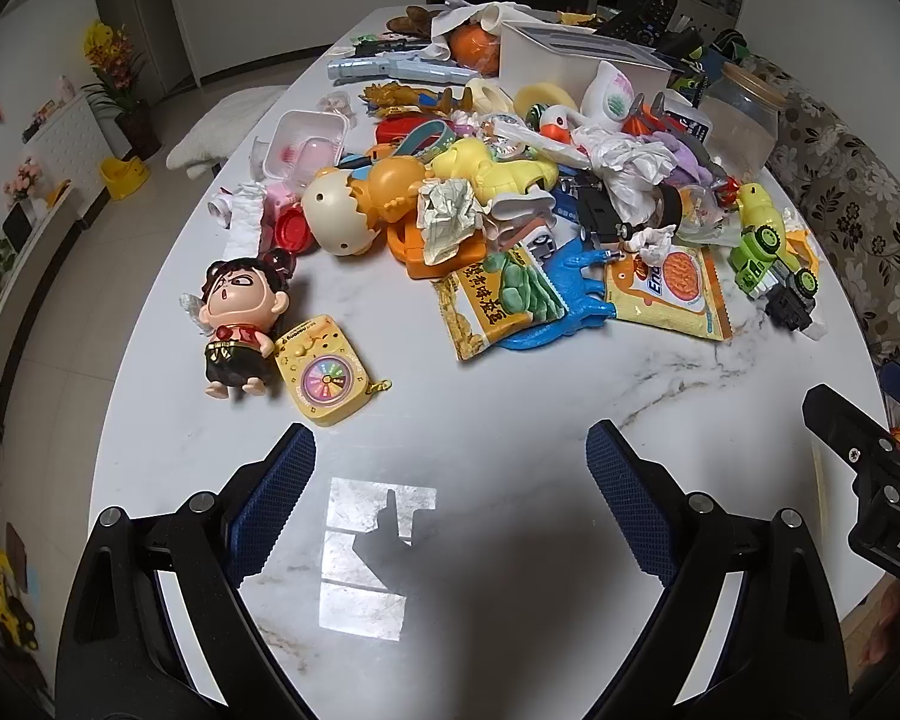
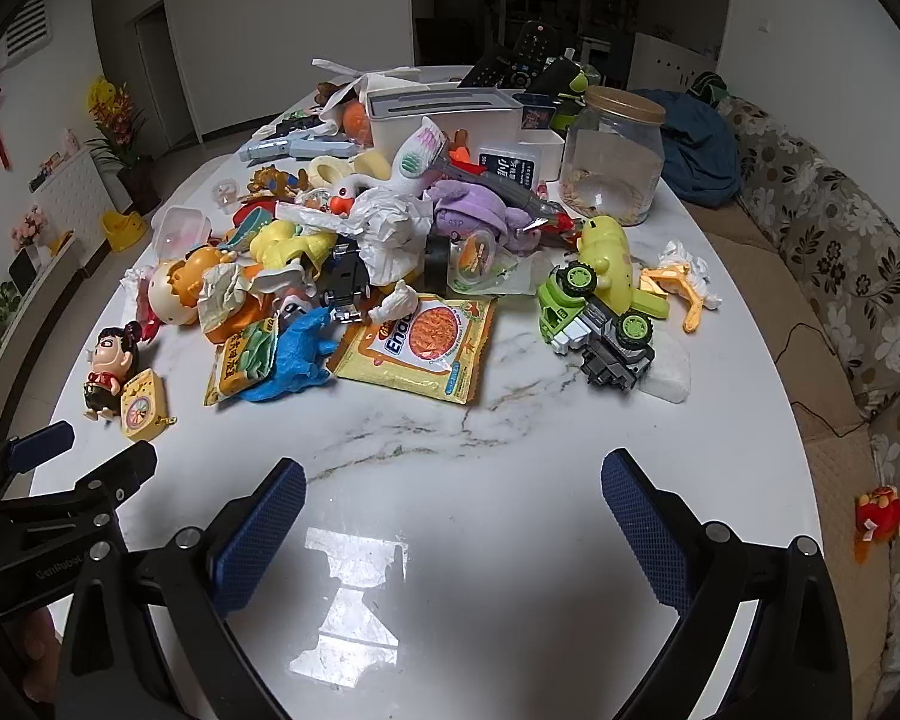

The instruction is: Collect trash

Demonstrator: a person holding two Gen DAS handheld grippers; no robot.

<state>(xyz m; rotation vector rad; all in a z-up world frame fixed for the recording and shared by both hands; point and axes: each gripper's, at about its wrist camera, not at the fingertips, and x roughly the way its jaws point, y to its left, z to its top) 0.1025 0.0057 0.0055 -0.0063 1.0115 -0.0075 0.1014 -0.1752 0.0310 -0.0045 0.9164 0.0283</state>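
Note:
Trash lies mixed among toys on the white marble table (image 1: 510, 396). A yellow snack wrapper (image 1: 669, 294) (image 2: 417, 339) and a second yellow-green wrapper (image 1: 492, 300) (image 2: 243, 360) lie at the near edge of the pile. Crumpled paper (image 1: 450, 216) (image 2: 219, 294) and crumpled white tissue (image 1: 624, 168) (image 2: 390, 234) sit on top of it. My left gripper (image 1: 450, 480) hovers open over bare table, short of the pile. My right gripper (image 2: 453, 510) is open too, with nothing between its fingers. Each gripper shows at the edge of the other's view.
A glass jar (image 2: 615, 159) and a white box (image 2: 444, 111) stand at the back. A doll (image 1: 237, 324), a yellow spinner toy (image 1: 324, 372), a blue dinosaur (image 2: 300, 354) and a green truck (image 2: 600, 324) ring the pile. A floral sofa (image 2: 840, 276) runs along the right.

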